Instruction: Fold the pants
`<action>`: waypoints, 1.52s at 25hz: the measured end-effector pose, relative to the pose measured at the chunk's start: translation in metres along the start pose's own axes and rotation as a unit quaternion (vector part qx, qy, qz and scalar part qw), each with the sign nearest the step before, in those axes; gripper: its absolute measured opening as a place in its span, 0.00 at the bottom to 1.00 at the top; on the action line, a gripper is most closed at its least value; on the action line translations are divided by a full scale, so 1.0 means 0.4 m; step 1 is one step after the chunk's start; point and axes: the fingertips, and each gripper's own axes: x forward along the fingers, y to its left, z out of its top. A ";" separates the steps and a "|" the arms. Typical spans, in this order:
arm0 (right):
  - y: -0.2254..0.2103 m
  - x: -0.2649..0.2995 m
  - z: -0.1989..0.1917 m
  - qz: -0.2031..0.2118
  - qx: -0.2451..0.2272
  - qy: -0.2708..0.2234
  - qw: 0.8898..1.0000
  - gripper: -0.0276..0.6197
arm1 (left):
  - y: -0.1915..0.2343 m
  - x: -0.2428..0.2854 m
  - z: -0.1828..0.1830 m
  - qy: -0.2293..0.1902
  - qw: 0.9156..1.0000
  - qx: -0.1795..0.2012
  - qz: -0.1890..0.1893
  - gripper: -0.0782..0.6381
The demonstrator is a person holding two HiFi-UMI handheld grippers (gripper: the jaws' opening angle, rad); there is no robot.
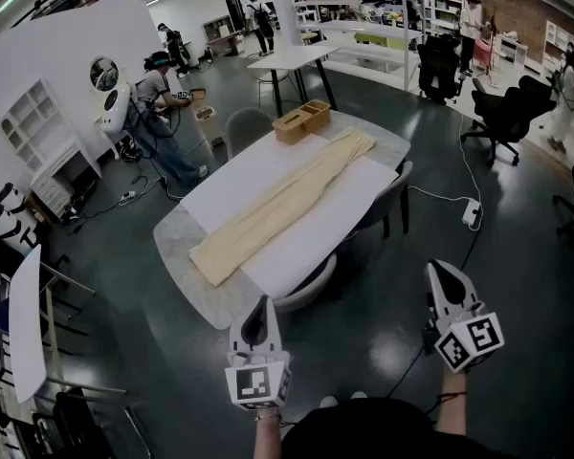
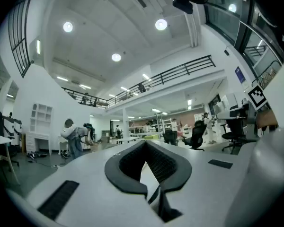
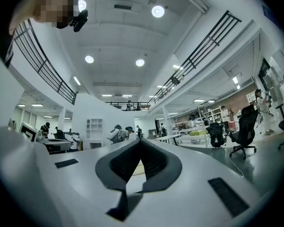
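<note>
Beige pants (image 1: 277,204) lie as one long strip on the white sheet (image 1: 335,228) that covers the oval grey table (image 1: 172,247). They run from its near-left end to the far end, stopping just beside one wooden box (image 1: 302,120) with two compartments. Three grey chairs are tucked against the table: one at the far left (image 1: 245,125), one on the right (image 1: 394,187) and one at the near edge (image 1: 311,283).

You hold your left gripper (image 1: 260,304) and right gripper (image 1: 434,268) over dark floor (image 1: 383,304), well short of the table's near edge, with open floor between. Each has its jaws closed tip to tip on nothing. One white power strip (image 1: 472,214) lies on the floor right of the table.
</note>
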 end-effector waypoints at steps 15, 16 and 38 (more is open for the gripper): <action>-0.081 0.010 -0.040 0.002 0.004 0.015 1.000 0.06 | -0.068 0.054 -0.038 0.019 1.000 -0.006 -0.003 0.13; -0.085 0.011 -0.044 0.003 0.005 0.016 1.000 0.06 | -0.074 0.055 -0.044 0.022 1.000 -0.007 -0.003 0.13; -0.268 0.347 -0.085 0.025 0.033 0.022 0.999 0.06 | -0.097 0.468 -0.121 0.044 0.997 -0.050 -0.031 0.13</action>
